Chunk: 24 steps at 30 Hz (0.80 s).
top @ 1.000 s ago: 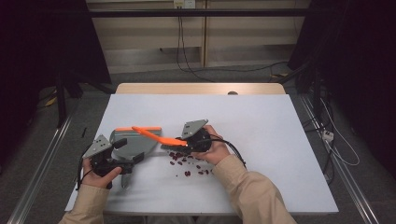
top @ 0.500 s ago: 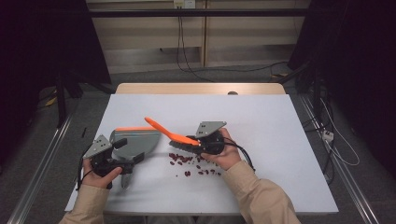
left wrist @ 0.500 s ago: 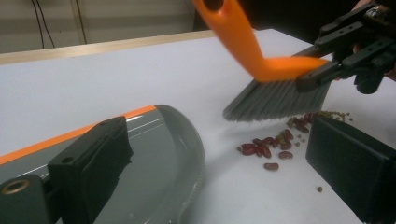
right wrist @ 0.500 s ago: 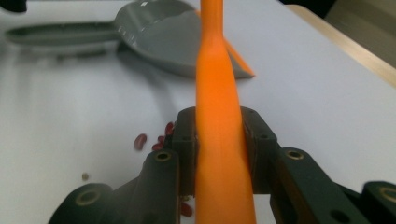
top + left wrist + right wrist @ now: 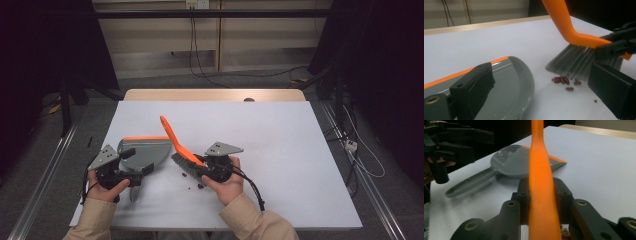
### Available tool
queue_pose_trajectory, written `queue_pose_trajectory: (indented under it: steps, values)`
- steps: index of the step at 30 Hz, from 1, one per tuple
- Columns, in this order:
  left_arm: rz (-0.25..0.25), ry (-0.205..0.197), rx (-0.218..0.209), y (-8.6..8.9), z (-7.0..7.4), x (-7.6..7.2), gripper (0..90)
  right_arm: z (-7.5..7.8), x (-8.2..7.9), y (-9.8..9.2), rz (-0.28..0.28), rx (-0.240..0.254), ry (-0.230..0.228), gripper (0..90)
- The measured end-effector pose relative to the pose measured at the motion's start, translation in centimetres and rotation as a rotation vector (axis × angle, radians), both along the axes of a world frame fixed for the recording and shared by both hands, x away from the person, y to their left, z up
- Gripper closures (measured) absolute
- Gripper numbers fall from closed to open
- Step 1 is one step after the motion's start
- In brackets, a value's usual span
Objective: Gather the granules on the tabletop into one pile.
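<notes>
**A:** What were the right tongs (image 5: 212, 167) doing?

**B:** They were pinching the orange brush (image 5: 176, 141) by its smooth plastic handle, jaws pressed on both flanks. The handle's long axis ran up and away toward eleven o'clock in the high view, and the grey bristles (image 5: 576, 62) stood on the white counter (image 5: 280, 140).

**A:** And the beans?

**B:** A few small, glossy, dark red beans (image 5: 564, 80) lay right at the bristle tips, on the dustpan side. The grey dustpan (image 5: 142, 152) sat at about nine o'clock from the brush head, near but not touching, with the beans between them.

**A:** So which way would the stroke go?

**B:** Toward nine, I'd judge. The pan was a shallow rounded scoop of smooth plastic with an orange strip along its straight lip at the far side, so its curved wall, not the lip, seemed to face the beans. That could block them.

**A:** The left tongs (image 5: 131, 176)?

**B:** Spread, jaws either side of the pan's handle end, gripping nothing that I could see. The left hand (image 5: 102, 189) was nearest the pan.
</notes>
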<state>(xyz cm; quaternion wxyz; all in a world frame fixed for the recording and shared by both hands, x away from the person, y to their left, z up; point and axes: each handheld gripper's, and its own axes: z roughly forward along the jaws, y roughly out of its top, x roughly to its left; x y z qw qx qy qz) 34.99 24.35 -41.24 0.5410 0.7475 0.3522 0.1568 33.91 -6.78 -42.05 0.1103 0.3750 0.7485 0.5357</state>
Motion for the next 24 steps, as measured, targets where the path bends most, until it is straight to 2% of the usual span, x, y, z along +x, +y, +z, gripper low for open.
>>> queue_pose_trajectory:
  steps: [2, 4, 7, 11, 13, 15, 20, 24]
  values:
    - [0.001, 0.000, 0.005, -0.1, 0.0, 0.0, 6.1, -0.1, -0.5, 0.8, 0.011, 0.019, 0.018, 71.2]
    - [-0.003, -0.001, 0.009, -0.1, -0.1, 0.0, 6.1, -0.3, -0.9, 1.6, 0.013, 0.013, 0.015, 71.2]
    - [-0.001, -0.002, 0.007, -0.1, -0.1, 0.0, 6.1, -0.9, -1.2, 2.7, 0.002, 0.029, 0.056, 71.2]
    - [-0.002, -0.003, 0.007, 0.0, 0.0, 0.0, 6.1, -1.8, -0.9, 3.4, -0.053, 0.011, 0.095, 71.2]
    - [-0.004, -0.004, 0.006, 0.0, 0.0, 0.0, 6.1, -1.6, -0.6, 3.3, -0.078, -0.022, 0.105, 71.3]
    - [-0.003, -0.007, 0.007, 0.0, 0.0, 0.0, 6.1, -1.7, -0.5, 3.0, -0.098, -0.031, 0.117, 71.2]
    - [0.000, -0.007, 0.008, 0.0, 0.0, 0.0, 6.1, -1.8, -0.3, 1.7, -0.139, -0.020, 0.152, 71.1]
    - [-0.008, -0.010, 0.012, -0.1, 0.0, 0.0, 6.1, -1.9, -0.4, 1.1, -0.155, -0.023, 0.159, 71.0]
